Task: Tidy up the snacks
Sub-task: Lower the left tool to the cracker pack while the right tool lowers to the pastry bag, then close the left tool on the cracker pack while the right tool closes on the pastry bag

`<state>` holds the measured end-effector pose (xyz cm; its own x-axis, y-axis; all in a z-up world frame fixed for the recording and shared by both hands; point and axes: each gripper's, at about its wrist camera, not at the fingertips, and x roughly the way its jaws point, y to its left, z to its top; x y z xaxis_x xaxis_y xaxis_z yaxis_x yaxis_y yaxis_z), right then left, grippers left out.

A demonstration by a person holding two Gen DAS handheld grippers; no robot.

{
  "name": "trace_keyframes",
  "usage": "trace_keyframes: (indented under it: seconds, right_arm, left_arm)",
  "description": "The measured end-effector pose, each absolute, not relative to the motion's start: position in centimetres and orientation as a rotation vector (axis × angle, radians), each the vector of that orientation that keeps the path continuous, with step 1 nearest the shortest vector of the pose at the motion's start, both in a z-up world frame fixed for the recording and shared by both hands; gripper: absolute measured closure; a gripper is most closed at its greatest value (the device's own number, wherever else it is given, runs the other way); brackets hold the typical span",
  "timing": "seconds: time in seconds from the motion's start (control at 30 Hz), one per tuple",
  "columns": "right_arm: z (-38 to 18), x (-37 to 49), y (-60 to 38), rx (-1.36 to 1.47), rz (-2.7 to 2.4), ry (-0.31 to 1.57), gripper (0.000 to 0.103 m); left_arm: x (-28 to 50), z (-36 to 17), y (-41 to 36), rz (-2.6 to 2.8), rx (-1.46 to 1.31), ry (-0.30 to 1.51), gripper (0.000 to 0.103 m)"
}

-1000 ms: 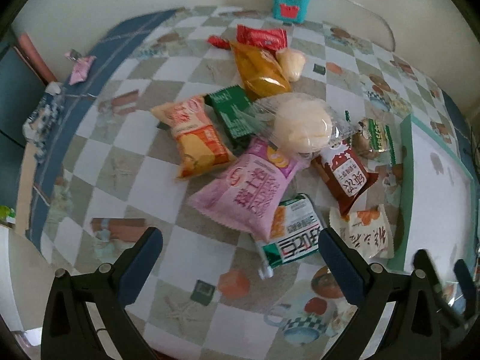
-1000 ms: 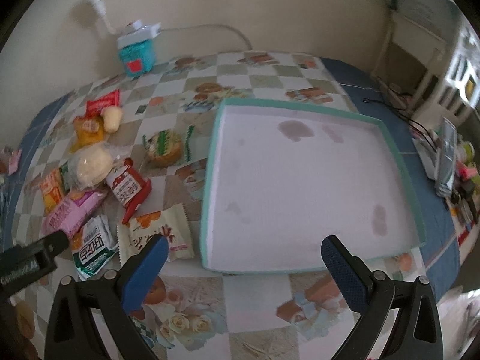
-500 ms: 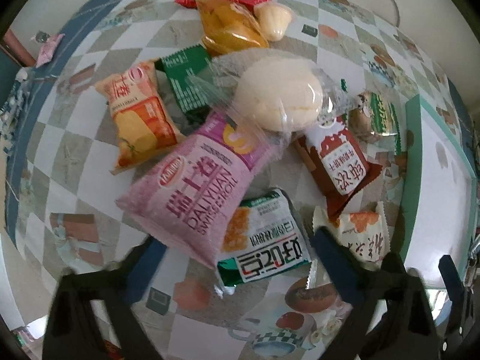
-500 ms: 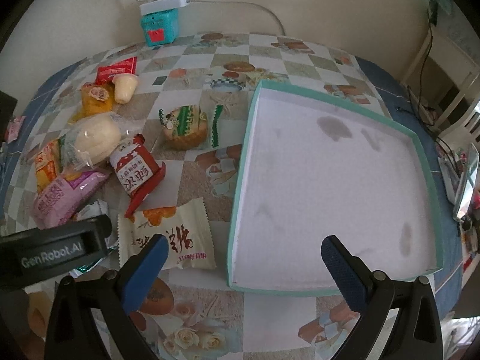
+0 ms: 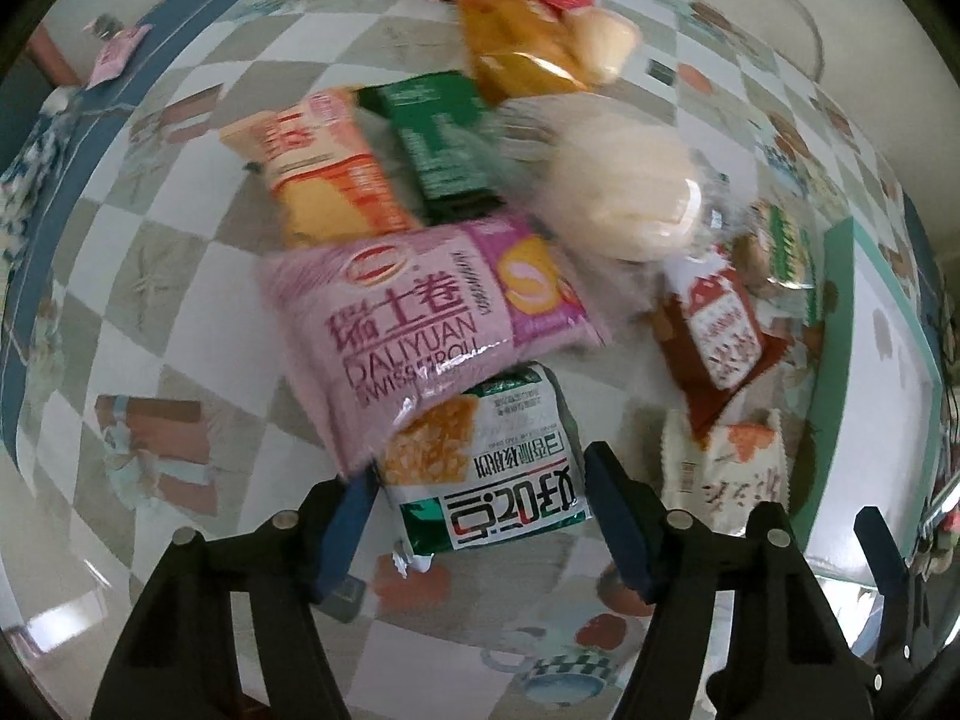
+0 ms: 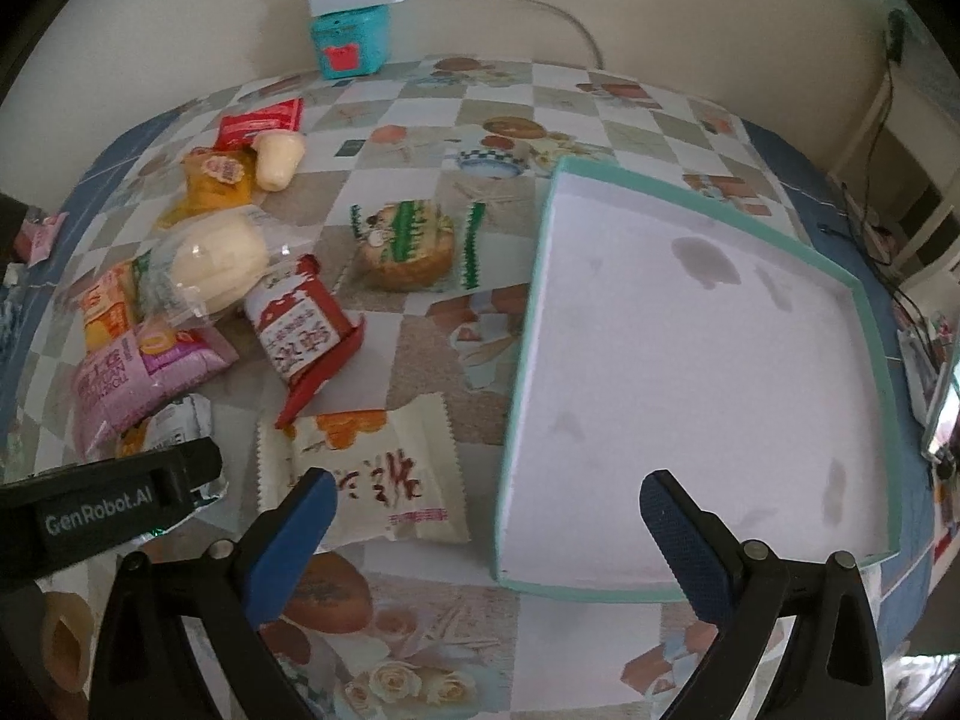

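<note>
The left gripper (image 5: 480, 501) stands open, its fingers either side of the green-and-white snack packet (image 5: 486, 468), gripping nothing. The right gripper (image 6: 480, 525) hangs wide open and empty before the teal tray (image 6: 870, 324). Left of the tray, snacks litter the bench (image 6: 420, 144); the pink Swiss-roll packet (image 5: 420, 324) overlaps the green-and-white one.

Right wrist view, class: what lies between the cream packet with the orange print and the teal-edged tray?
Only bare patterned tablecloth separates the cream packet from the tray; the right wrist view shows this gap.
</note>
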<state>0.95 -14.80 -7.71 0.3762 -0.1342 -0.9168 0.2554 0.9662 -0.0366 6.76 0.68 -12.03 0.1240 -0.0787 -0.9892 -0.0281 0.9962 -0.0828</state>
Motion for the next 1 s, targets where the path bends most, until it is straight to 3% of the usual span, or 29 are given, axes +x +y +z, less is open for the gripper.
trace_keyframes:
  seconds: [0.57, 0.83, 1.0]
  right_arm:
    - [-8.3, 2.8, -12.3, 0.114, -0.096, 1.177, 0.003]
    - [-7.0, 2.9, -12.6, 0.162, -0.057, 1.154, 0.013]
    - [-7.3, 3.2, -11.9, 0.172, -0.017, 1.167, 0.013]
  left_arm:
    - [6.3, -13.1, 5.6, 0.015, -0.174, 1.460, 0.032]
    - [6.4, -11.8, 9.7, 0.041, -0.236, 1.452, 0.032]
    - [6.7, -11.9, 11.1, 0.039, -0.246, 1.450, 0.032]
